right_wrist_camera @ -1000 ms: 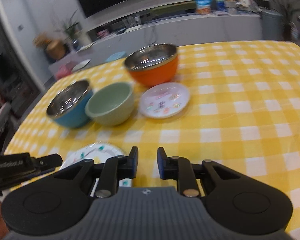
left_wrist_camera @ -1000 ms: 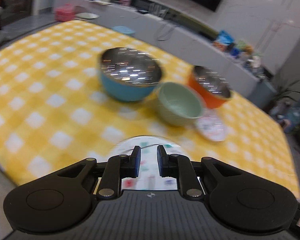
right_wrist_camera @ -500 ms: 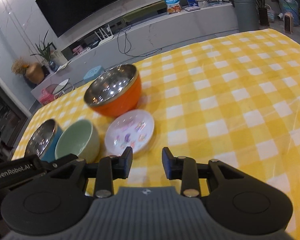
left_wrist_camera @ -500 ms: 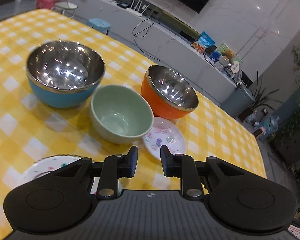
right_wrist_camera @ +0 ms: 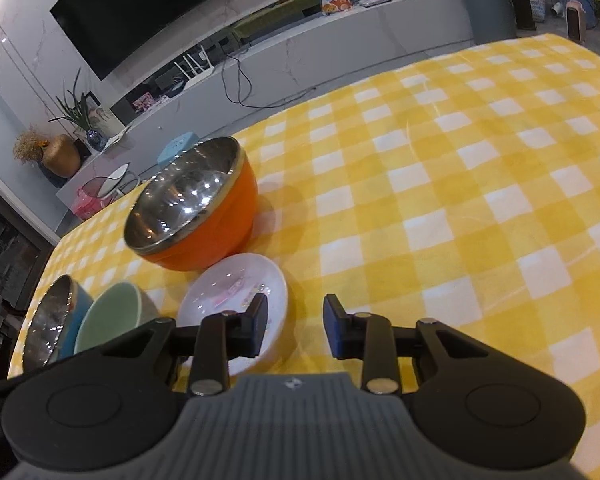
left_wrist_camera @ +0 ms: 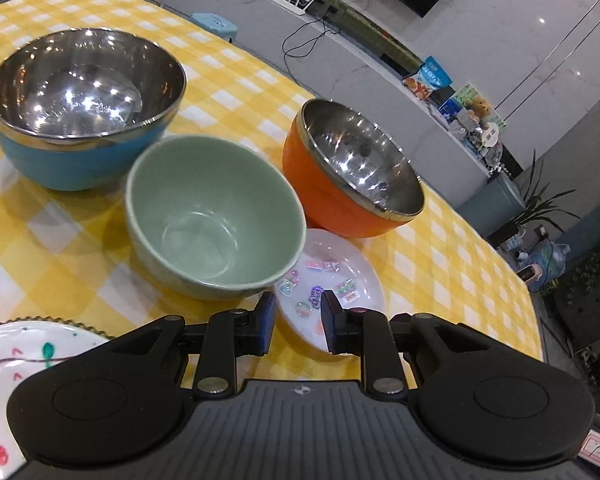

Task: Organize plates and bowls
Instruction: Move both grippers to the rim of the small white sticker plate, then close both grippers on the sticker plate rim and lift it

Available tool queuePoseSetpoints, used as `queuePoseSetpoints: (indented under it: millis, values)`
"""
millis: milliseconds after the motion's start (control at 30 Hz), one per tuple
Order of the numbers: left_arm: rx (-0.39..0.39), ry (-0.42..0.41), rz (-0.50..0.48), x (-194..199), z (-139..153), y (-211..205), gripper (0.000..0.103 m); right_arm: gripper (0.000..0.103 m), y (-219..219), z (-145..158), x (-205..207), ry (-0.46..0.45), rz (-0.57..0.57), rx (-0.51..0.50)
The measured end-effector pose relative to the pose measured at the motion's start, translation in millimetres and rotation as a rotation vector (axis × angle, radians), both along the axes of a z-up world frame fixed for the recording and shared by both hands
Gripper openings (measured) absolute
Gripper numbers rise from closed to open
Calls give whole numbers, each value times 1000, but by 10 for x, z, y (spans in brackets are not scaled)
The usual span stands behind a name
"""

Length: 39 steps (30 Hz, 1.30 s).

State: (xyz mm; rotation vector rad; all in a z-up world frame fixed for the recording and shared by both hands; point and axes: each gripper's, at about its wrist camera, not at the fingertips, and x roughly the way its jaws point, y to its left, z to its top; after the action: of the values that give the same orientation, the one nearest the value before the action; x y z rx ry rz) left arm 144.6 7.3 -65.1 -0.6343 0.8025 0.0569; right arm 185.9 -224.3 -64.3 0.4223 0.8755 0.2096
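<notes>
Hovering over the checked tablecloth (right_wrist_camera: 440,184), left gripper (left_wrist_camera: 296,322) and right gripper (right_wrist_camera: 296,326) each show a narrow empty gap. Small pink plate (left_wrist_camera: 340,276) lies just beside green bowl (left_wrist_camera: 216,216) and orange bowl (left_wrist_camera: 356,168). Blue bowl (left_wrist_camera: 80,108) stands behind; patterned plate (left_wrist_camera: 24,356) is cut off by the gripper body.

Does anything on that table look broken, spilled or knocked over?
Nothing stands out. The blue bowl, green bowl and orange bowl all sit upright and empty on the checked cloth, and the small pink plate lies flat beside them. No spills or cracks show.
</notes>
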Motion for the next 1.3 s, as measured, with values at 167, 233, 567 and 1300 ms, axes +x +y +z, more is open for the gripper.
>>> queuePoseSetpoints:
  millis: [167, 233, 567, 1300]
  values:
    - [23, 14, -5, 53, -60, -55, 27, 26, 36, -79, 93, 16, 17, -1]
    - [32, 17, -9, 67, -80, -72, 26, 26, 54, -103, 107, 19, 20, -6]
    - [44, 22, -23, 75, -104, -57, 10, 5, 122, -114, 84, 1, 54, -29]
    - [80, 19, -80, -582, 383, -113, 4, 3, -55, 320, -719, 17, 11, 34]
